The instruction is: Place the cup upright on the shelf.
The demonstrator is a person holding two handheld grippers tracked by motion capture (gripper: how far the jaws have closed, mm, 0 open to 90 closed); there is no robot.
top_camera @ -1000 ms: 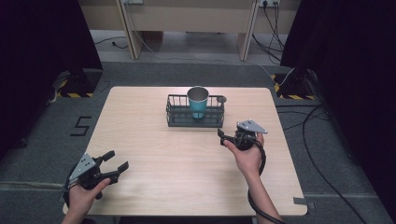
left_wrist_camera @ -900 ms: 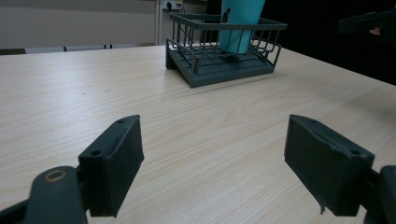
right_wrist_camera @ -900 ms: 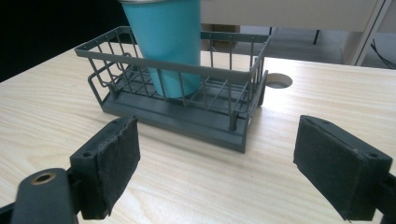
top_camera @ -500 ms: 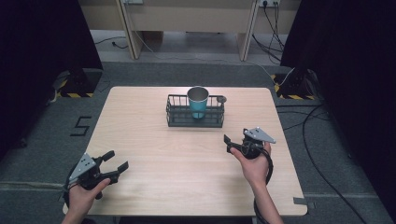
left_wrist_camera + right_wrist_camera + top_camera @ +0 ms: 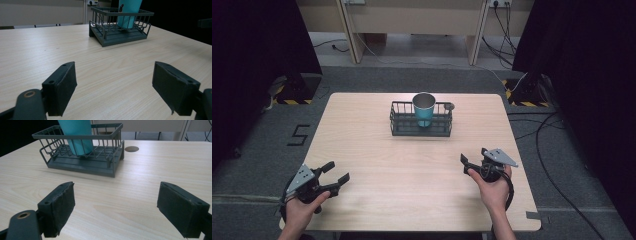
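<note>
— Where do we see the teal cup (image 5: pixel 424 110)?
— Standing upright in the wire basket (image 5: pixel 398 126), at the far middle of the table (image 5: pixel 412 170).
— And our tongs?
— The left gripper (image 5: pixel 333 176) sits near the left corner, jaws spread wide and empty. The right gripper (image 5: pixel 468 164) sits near the right, jaws likewise apart, holding nothing.

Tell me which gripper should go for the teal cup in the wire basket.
Right, probably. The right gripper sits open nearer the wire basket holding the teal cup; the left gripper waits, also open, at the table's near left corner, farther off.
</note>
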